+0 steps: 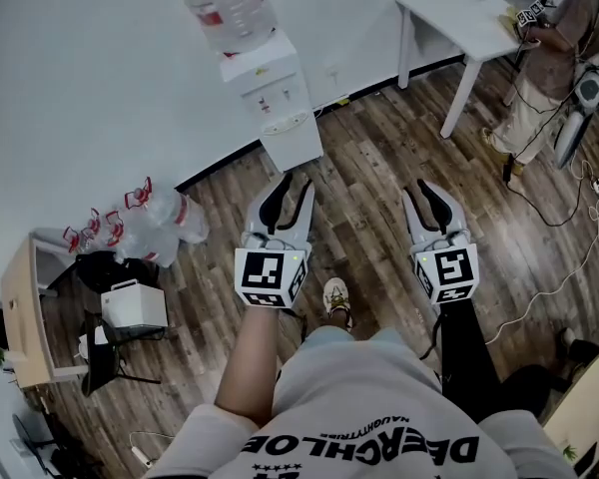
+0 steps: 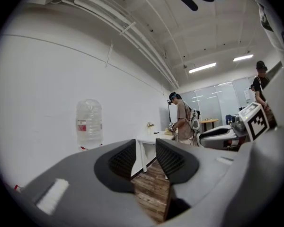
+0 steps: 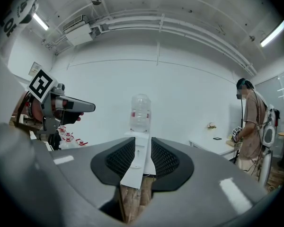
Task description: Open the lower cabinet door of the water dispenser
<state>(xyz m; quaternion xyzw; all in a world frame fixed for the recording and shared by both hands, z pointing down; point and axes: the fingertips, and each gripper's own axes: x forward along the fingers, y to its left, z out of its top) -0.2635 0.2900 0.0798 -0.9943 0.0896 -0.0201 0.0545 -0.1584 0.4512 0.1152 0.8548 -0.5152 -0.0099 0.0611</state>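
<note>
In the head view, the grey two-jaw left gripper (image 1: 288,190) and the matching right gripper (image 1: 427,196) are being held level, side by side, and aimed at the white floor-standing water dispenser (image 1: 285,108), which is standing against the white wall (image 1: 80,88) at about twelve o'clock of the left gripper. Its lower cabinet door (image 1: 294,150) is judged to be closed and untouched, both grippers being well apart from it. The brown wood-plank floor (image 1: 369,168) is being crossed by cables at three o'clock; a white rectangular table (image 1: 459,13) and a person (image 1: 554,58) are being shown at one o'clock, spare clear water bottles with red handles (image 1: 165,218) at nine o'clock

In the left gripper view, the jaws are being kept apart with only floor between them, likely readied for the door; the clear inverted plastic bottle (image 2: 89,124) is lying at ten o'clock

In the right gripper view, the jaws are likewise being held apart and empty, the dispenser (image 3: 137,171) being framed far off in their gap at twelve o'clock, so this gripper seems the better lined up
</note>
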